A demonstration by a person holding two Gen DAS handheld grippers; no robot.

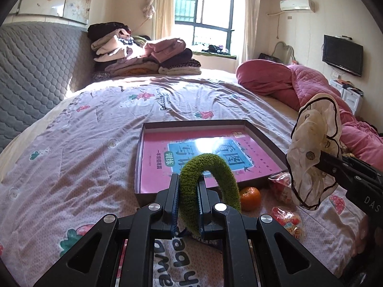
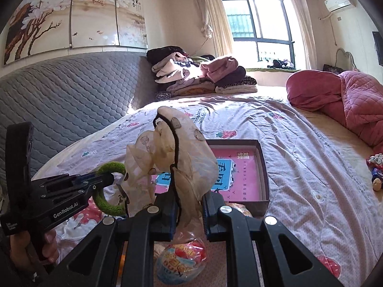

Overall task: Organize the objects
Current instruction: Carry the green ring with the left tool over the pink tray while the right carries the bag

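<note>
Left wrist view, L to R: grey quilted headboard (image 1: 36,71) far left, folded clothes pile (image 1: 143,57) at the head of the bed by the window. Lilac strawberry-print quilt (image 1: 79,143) covers the bed. Centre – shallow dark box (image 1: 265,136) lying open on the quilt w/ a pink book (image 1: 162,165) flat inside it.

Left gripper (image 1: 189,191) low centre, fingers nearly together & clamped on a green fuzzy headband (image 1: 215,167); the band arches up out of the grip and curves down to the R, held above the box's near edge. Just R of it an orange (image 1: 250,197) sits on the quilt beside the box's near corner, then two red snack packets (image 1: 287,220) close by.

Right gripper (image 1: 320,165) comes in from the R edge, pinching a cream ruffled scrunchie (image 1: 311,148) w/ black trim – held in the air above the packets, R of the box's near corner. Pink quilted blanket (image 1: 311,88) bunched behind, TV (image 1: 342,55) on the far wall.

Right wrist view: left gripper (image 2: 112,179) at L w/ the green band looped through it, the person's hand (image 2: 47,241) below on the handle. Centre, the scrunchie stands up betw. the R gripper's fingers, which press its lower part; a packet lies under it.
</note>
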